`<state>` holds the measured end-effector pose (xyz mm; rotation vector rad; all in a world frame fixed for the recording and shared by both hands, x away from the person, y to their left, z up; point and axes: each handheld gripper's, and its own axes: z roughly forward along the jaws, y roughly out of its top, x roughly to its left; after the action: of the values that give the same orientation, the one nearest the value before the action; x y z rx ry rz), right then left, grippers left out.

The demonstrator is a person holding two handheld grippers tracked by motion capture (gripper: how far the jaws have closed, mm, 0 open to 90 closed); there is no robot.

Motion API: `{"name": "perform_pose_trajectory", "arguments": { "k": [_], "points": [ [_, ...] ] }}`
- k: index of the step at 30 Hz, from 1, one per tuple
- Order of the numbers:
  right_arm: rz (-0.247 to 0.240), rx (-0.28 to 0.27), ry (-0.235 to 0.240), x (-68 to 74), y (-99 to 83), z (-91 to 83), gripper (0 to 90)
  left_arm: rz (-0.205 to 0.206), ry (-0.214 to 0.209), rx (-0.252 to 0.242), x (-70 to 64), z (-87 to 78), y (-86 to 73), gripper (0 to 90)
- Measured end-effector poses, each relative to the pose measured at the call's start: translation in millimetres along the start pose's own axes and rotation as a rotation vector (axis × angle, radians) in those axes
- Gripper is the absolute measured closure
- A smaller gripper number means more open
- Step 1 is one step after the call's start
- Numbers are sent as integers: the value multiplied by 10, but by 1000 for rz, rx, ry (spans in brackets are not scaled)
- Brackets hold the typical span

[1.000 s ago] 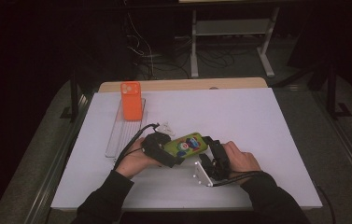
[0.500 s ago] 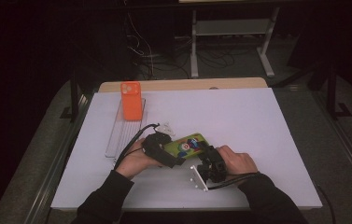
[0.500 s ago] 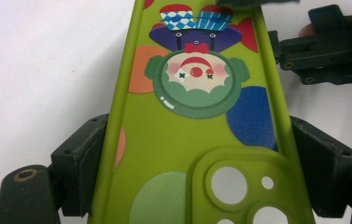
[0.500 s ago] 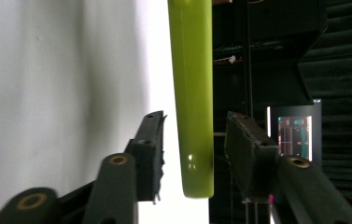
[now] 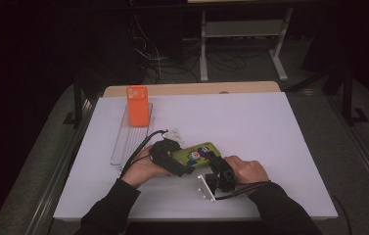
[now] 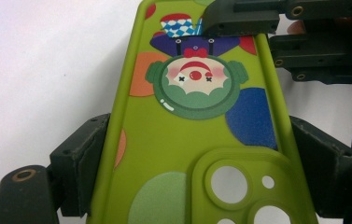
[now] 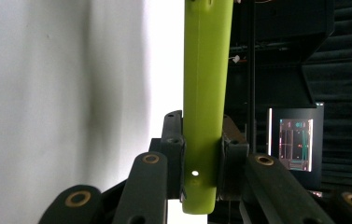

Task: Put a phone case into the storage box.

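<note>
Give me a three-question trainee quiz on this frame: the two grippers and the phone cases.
1. True or false: the left gripper clamps the green phone case across its two long sides.
2. Which face of the green case points up, by the left gripper view? A) the printed back with the camera cutouts B) the hollow inside
3. Where does the orange phone case sit relative to the clear tray?

Key:
1. True; both pads touch its sides.
2. A.
3. On the tray's far end, away from both grippers; the right gripper is shut on the green case's end.
</note>
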<state>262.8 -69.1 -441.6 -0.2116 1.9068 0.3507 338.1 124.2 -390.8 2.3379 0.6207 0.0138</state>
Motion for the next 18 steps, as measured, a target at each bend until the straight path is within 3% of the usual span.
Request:
{"name": "perform_pose_trajectory", "arguments": {
  "k": [4, 6, 8, 13, 14, 17, 18],
  "points": [
    [7, -1, -13, -7, 3, -4, 755, -26, 7, -47, -16, 5, -11, 123],
    [12, 2, -16, -24, 1, -10, 756, -5, 2, -25, 7, -16, -9, 65],
    [17, 0, -17, -28, -14, -3, 756, -24, 2, -48, -10, -11, -16, 8],
    [55, 20, -15, -66, -63, 6, 756, 9, -5, -59, 11, -60, -41, 0],
    [50, 25, 7, -81, -82, 9, 756, 21, 3, -51, 20, -76, -47, 0],
    [125, 43, 40, -103, -126, 4, 756, 7, 12, -66, 43, -89, -63, 0],
    [150, 46, 23, -121, -145, 4, 756, 8, 10, -67, 51, -95, -69, 0]
  ]
}}
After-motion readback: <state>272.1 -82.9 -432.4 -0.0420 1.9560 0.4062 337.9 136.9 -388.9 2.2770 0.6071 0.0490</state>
